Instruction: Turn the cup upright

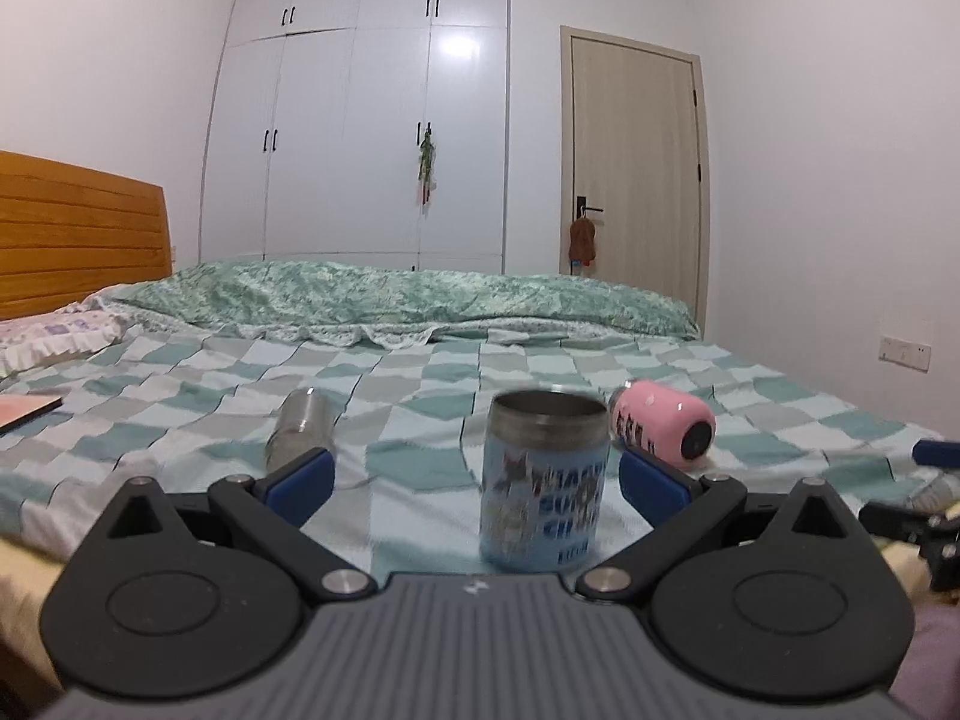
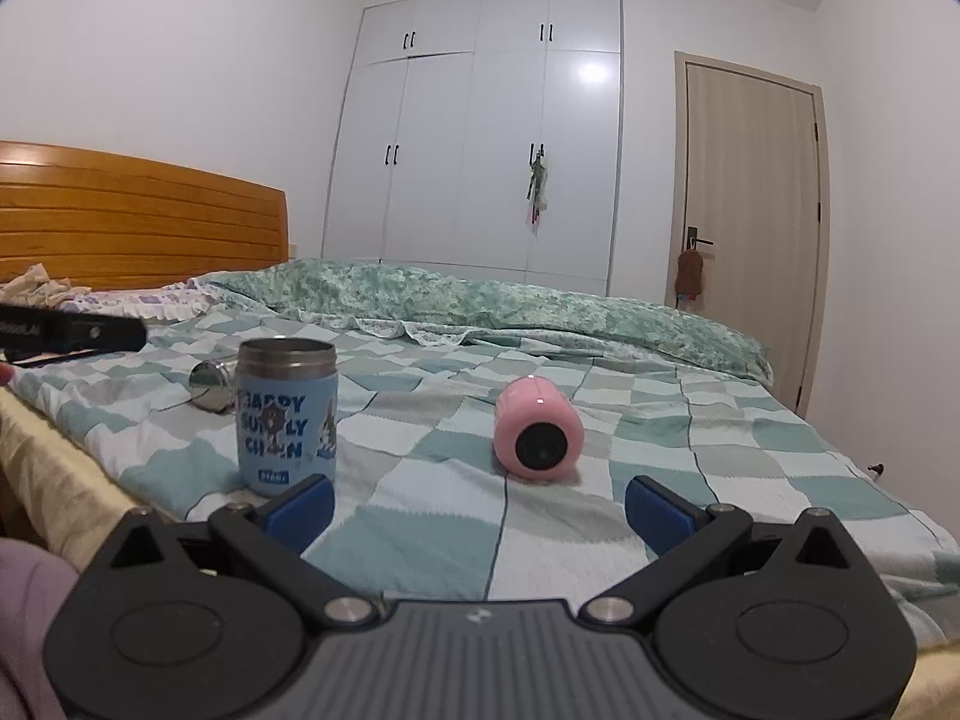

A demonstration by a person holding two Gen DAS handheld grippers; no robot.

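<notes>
A blue cup (image 1: pixel 543 480) with a steel rim stands upright on the checked bedspread (image 1: pixel 420 384), between the pads of my open left gripper (image 1: pixel 477 483) and apart from them. It also shows in the right wrist view (image 2: pixel 287 417), upright at the left. A pink cup (image 2: pixel 538 427) lies on its side, its dark base toward my open, empty right gripper (image 2: pixel 479 507). It also shows in the left wrist view (image 1: pixel 663 429). A steel cup (image 1: pixel 300 429) lies on its side to the left and shows behind the blue cup in the right wrist view (image 2: pixel 210 385).
A wooden headboard (image 1: pixel 78 234) stands at the left, with a pillow (image 1: pixel 54 339). A folded green quilt (image 1: pixel 390 300) lies across the far side of the bed. A white wardrobe (image 1: pixel 360 120) and a door (image 1: pixel 636 168) stand behind. A book (image 1: pixel 27 411) lies at the left.
</notes>
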